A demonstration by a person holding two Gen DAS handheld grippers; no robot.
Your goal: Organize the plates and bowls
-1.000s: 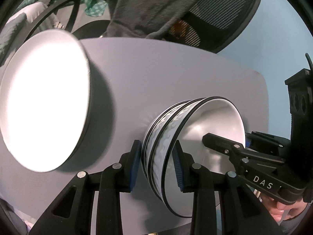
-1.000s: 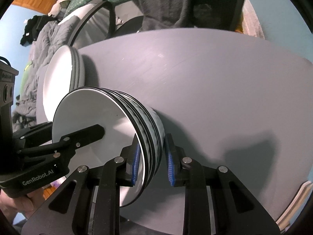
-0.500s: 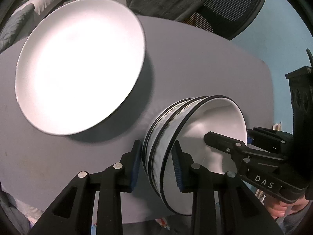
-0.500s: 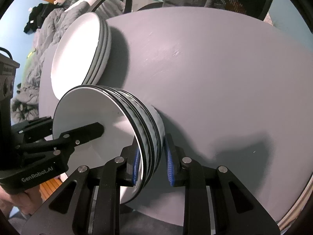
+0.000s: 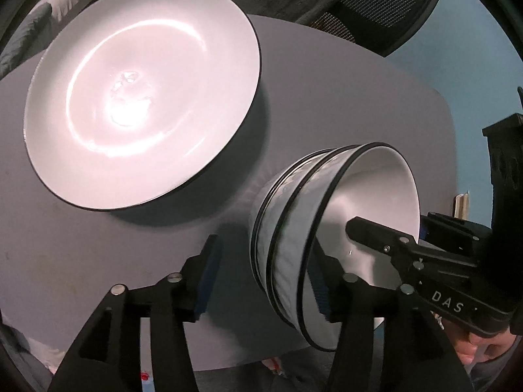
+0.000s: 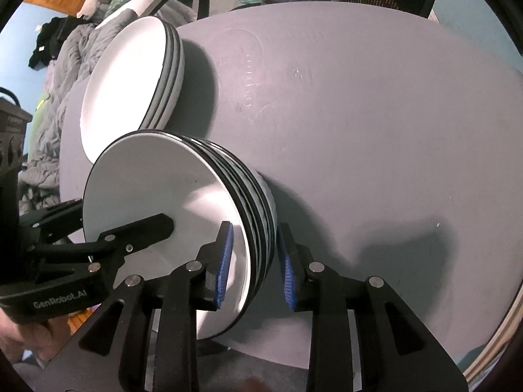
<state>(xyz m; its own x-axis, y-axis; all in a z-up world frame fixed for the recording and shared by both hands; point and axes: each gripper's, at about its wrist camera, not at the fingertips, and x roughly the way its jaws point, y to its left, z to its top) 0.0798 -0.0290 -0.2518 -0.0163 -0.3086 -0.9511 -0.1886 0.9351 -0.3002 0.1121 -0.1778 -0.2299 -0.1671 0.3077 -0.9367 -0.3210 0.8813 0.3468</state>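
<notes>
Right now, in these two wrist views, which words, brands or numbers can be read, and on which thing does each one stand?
"DAS": white letters on the black body of the right hand-held gripper, seen from the left wrist view.
"GenRobot.AI": pale letters on the black body of the left hand-held gripper, seen from the right wrist view.
The stacked bowls, the plates and the grey table carry no readable text.

the plates (image 5: 140, 98) and bowls (image 5: 327, 228) look like glossy glazed ceramic, dark-rimmed; the grey table (image 6: 376, 130) is matt, faintly scuffed; the chair back (image 5: 385, 9) is mesh.
</notes>
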